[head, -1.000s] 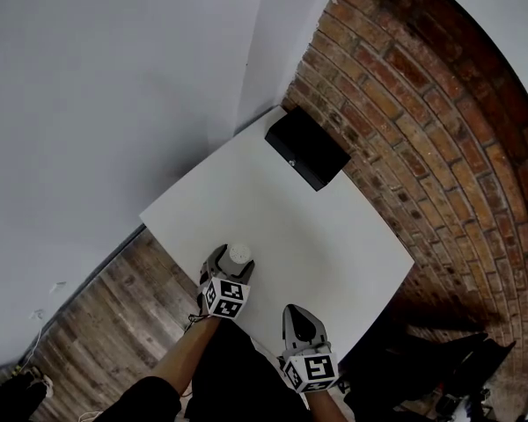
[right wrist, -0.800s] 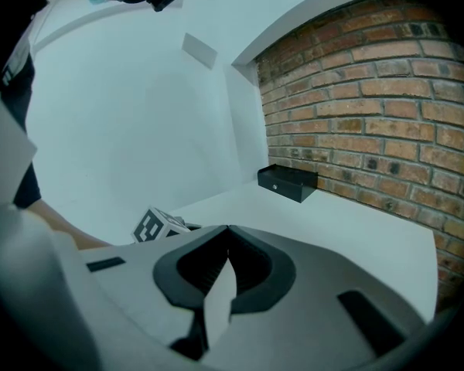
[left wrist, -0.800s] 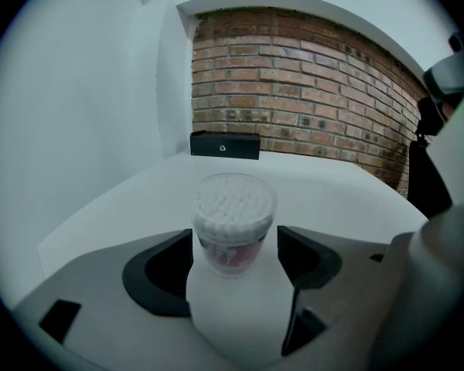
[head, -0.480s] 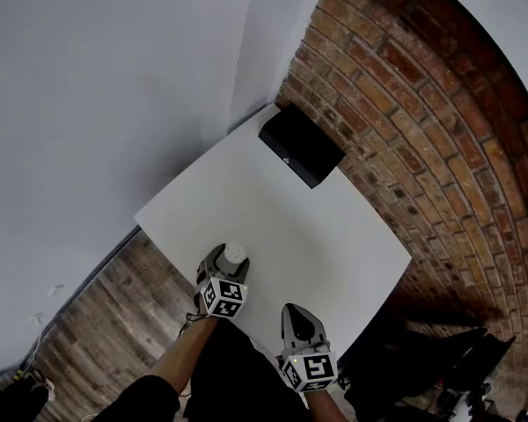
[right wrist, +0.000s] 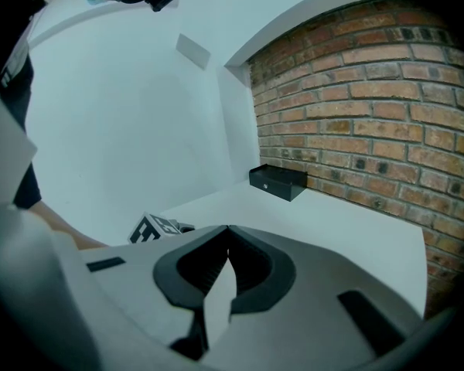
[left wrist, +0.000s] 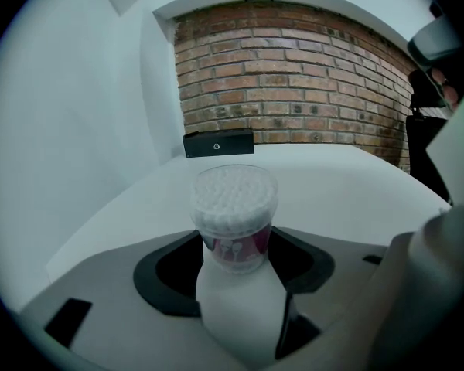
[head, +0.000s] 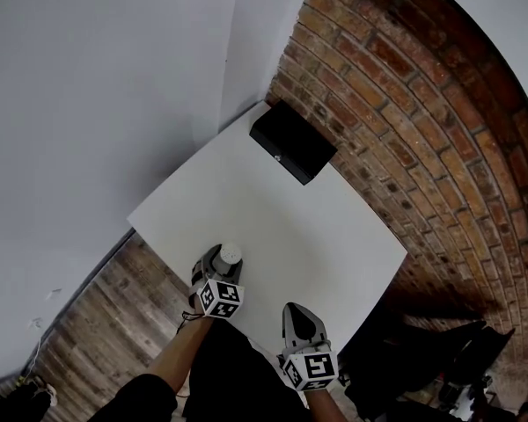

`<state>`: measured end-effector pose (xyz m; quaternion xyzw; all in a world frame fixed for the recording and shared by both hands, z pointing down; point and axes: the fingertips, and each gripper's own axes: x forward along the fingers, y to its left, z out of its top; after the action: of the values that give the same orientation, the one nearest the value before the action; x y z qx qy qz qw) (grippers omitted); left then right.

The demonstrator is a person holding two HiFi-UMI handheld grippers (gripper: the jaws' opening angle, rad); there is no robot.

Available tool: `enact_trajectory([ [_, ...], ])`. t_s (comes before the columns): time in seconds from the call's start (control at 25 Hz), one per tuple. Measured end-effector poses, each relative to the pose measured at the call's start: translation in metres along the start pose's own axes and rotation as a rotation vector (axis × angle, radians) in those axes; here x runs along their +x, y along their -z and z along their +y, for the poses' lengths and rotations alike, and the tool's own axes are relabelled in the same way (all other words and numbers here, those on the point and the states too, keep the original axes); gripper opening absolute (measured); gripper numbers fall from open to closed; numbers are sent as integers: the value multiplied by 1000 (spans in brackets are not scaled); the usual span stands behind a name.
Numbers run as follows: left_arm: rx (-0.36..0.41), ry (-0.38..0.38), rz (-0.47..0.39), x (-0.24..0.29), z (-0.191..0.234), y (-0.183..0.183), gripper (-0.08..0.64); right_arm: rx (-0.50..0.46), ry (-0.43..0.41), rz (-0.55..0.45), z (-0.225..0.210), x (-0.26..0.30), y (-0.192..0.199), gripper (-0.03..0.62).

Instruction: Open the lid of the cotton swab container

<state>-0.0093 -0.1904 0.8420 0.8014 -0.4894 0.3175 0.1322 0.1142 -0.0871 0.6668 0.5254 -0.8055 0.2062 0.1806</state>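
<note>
Grasp step: the left gripper (head: 221, 260) jaws, just closing, stand apart around the clear cylindrical plastic cotton swab container (left wrist: 233, 207) by the white counter's (head: 273, 200) near edge, lid (left wrist: 233, 182) apparently on. Right gripper (head: 297, 310) jaws are together, empty. Next we need a firm clamp, then lid work.

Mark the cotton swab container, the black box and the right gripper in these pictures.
cotton swab container (left wrist: 233, 201): left gripper view, on its clear upper part packed with swab tips.
black box (head: 292, 141): head view, on the middle of its top face.
right gripper (right wrist: 227, 234): right gripper view, where its shut jaws meet.
</note>
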Motion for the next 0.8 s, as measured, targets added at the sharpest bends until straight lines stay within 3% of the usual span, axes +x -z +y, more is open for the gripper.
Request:
enact_trajectory([
  [0.32, -29, 53, -27, -6, -3, -6, 267, 13, -4, -4, -1, -3, 2, 20],
  [0.56, -32, 82, -95, -20, 0, -35, 264, 11, -22, -10, 1, 0, 0, 20],
  [0.8, -22, 161, -140, -40, -5, -70, 262, 0, -40, -41, 4, 3, -19, 18],
])
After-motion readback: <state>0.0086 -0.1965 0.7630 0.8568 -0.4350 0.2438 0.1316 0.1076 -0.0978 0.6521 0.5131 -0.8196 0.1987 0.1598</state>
